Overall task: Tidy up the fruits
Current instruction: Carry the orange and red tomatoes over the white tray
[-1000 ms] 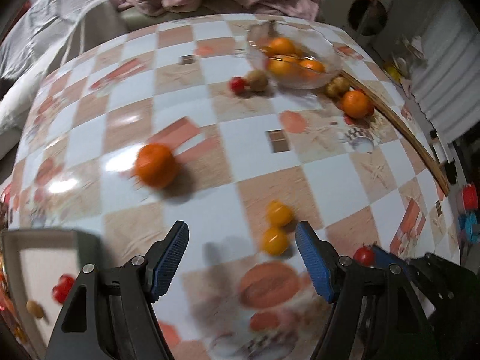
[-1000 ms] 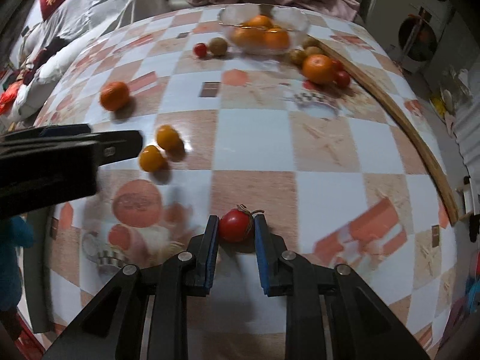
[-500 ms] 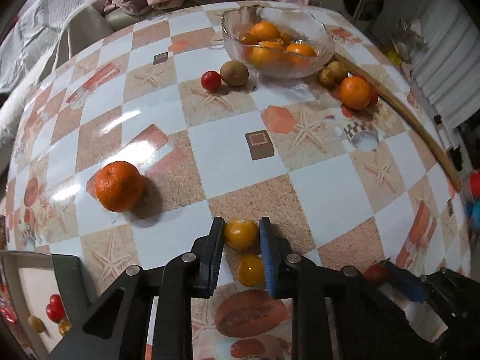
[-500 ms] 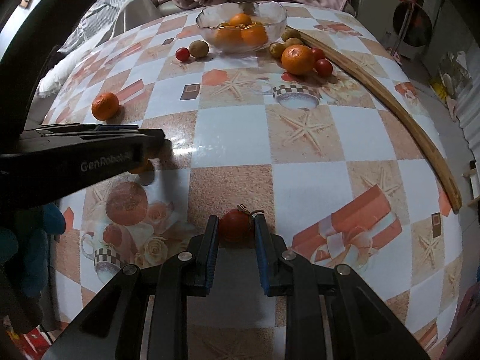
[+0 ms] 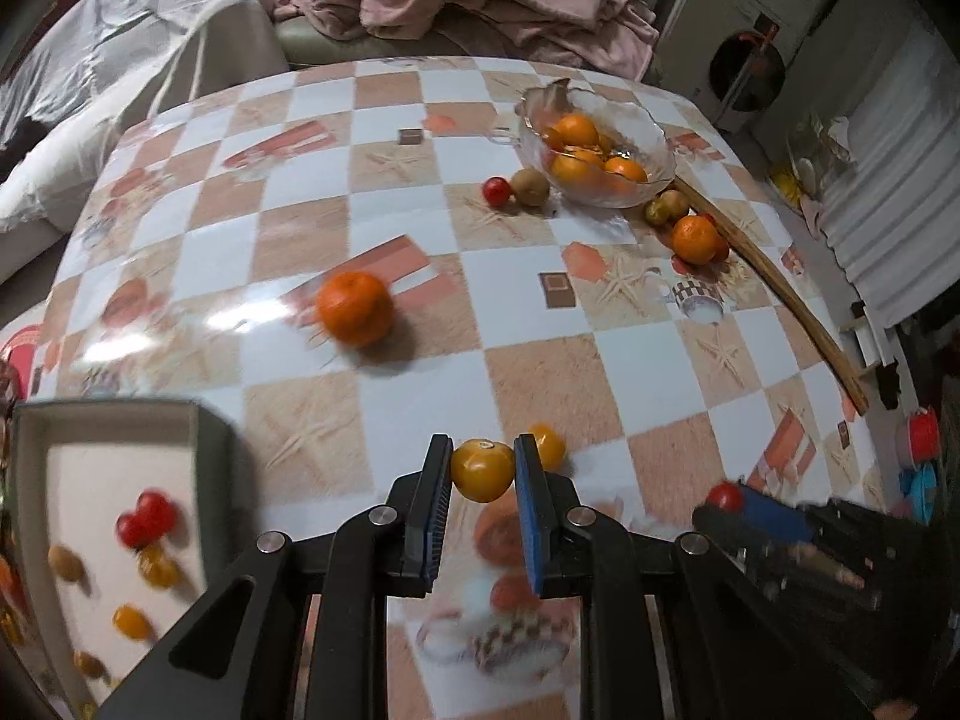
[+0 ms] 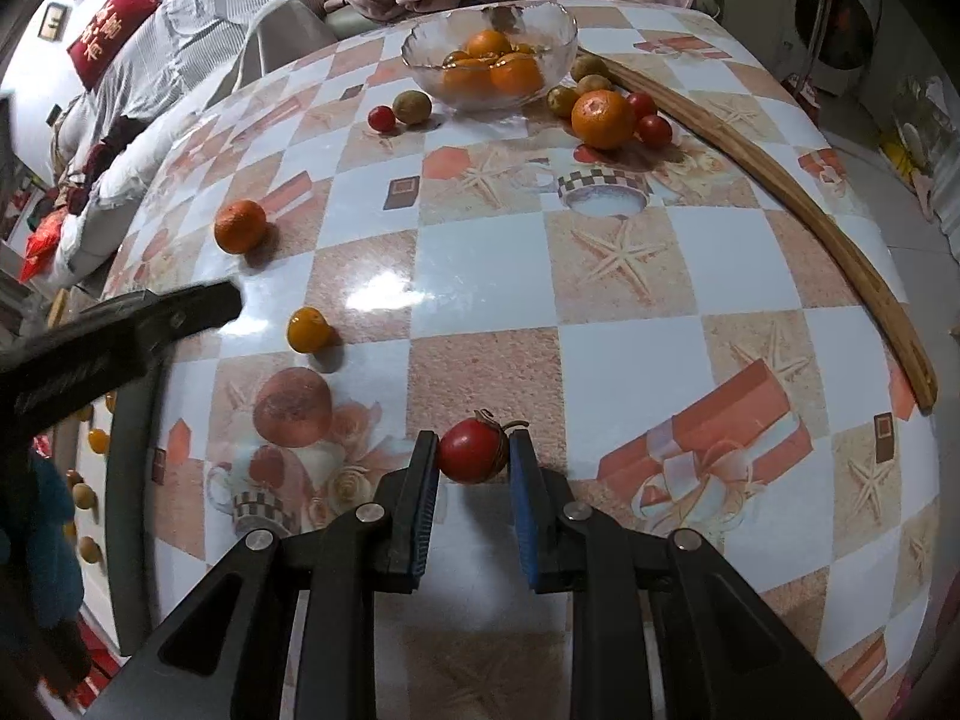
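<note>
My left gripper (image 5: 482, 469) is shut on a yellow tomato (image 5: 482, 469) and holds it above the table. A second yellow tomato (image 5: 549, 447) lies just behind it, also seen in the right wrist view (image 6: 308, 330). My right gripper (image 6: 473, 451) is shut on a red tomato (image 6: 471, 450) near the table's front edge; it shows in the left wrist view (image 5: 724, 496). A white tray (image 5: 36, 480) at the lower left holds several small red, yellow and brown fruits. A glass bowl (image 5: 657, 150) of oranges stands at the far side.
A loose orange (image 5: 354, 307) lies mid-table. By the bowl (image 6: 555, 30) are a red tomato (image 6: 381, 117), a kiwi (image 6: 413, 106), an orange (image 6: 602, 110) and more small fruits. A curved wooden stick (image 6: 780, 192) runs along the right edge. Clothes and bedding lie beyond.
The left gripper closed on the yellow tomato, then lifted it and swung left toward the tray. The right gripper stays shut on the red tomato.
</note>
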Demonstrator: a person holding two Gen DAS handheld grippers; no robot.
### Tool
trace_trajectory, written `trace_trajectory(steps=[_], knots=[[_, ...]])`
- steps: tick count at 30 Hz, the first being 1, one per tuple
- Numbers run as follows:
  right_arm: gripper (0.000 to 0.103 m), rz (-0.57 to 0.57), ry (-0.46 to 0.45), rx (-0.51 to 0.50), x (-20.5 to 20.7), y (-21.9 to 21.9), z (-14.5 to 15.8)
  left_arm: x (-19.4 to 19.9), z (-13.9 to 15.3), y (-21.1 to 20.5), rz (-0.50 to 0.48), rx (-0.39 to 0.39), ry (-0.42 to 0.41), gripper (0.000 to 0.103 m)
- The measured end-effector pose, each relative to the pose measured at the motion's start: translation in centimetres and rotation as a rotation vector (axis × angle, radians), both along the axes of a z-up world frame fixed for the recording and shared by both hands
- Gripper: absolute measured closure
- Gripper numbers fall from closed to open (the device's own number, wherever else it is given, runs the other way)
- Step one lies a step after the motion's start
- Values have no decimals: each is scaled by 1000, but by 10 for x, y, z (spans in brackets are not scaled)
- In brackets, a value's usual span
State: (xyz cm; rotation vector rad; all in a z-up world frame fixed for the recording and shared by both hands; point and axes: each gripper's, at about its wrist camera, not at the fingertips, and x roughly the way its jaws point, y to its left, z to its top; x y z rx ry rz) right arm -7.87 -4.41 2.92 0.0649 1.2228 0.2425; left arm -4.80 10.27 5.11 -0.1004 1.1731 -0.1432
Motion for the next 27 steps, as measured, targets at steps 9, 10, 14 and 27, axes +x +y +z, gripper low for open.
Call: trace_trajectory(steps=[9,10,14,27], knots=[[78,67,-9,11,-3,28,17,-48,18,42,99,15,-3,81],[78,82,-11,13,-3,35,19,-55,20,51,121,16,-3,81],[78,143,-10,26,-5,63,25,-82,25,82,192,31,1,81],[78,406,9,91,-11,199,35,-126,13,199,441,98,17,81]])
